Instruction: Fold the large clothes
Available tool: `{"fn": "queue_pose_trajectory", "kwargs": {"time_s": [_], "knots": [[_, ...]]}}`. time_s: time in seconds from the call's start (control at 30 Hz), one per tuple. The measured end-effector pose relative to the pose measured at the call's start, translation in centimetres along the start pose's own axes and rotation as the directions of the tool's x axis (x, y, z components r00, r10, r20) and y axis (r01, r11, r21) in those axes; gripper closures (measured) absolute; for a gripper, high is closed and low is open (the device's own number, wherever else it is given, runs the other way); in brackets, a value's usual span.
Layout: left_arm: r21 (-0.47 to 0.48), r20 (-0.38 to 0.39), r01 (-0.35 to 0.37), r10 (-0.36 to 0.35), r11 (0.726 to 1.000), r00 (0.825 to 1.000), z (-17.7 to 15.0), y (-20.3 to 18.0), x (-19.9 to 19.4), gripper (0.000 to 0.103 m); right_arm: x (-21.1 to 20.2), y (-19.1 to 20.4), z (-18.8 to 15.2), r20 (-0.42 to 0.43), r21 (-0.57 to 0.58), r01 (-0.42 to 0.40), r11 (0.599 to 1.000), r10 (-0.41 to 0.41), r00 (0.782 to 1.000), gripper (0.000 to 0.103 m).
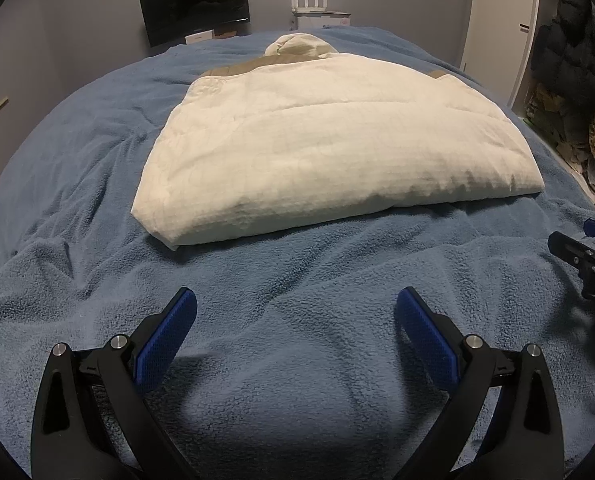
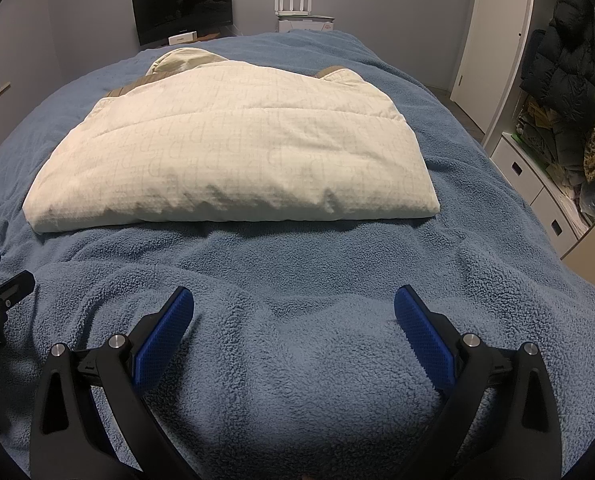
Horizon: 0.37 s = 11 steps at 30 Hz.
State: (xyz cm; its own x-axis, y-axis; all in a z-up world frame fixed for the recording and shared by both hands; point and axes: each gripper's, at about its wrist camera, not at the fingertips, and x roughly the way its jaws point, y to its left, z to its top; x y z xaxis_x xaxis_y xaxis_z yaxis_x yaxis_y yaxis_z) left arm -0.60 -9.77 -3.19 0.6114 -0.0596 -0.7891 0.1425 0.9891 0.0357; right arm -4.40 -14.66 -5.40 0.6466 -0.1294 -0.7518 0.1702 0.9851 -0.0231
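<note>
cream puffer jacket looks pretty much folded on the blue fleece blanket, both grippers' fingers wide apart holding nothing

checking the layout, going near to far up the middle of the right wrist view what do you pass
right hand-held gripper → blue fleece blanket → folded cream puffer jacket → its hood → dark monitor at the wall

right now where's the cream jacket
The cream jacket lies folded on the blue blanket, ahead of both open grippers, its hood toward the monitor at the far wall.
</note>
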Motion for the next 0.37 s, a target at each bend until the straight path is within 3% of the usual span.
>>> {"fn": "queue_pose_trajectory", "kwargs": {"time_s": [0.37], "knots": [[0.005, -0.017, -0.027, 0.027, 1.000, 0.999, 0.32, -0.01, 0.09, 0.006, 0.22, 0.06, 0.23, -0.035, -0.014, 0.027, 1.000, -0.027, 0.999, 0.008]]}}
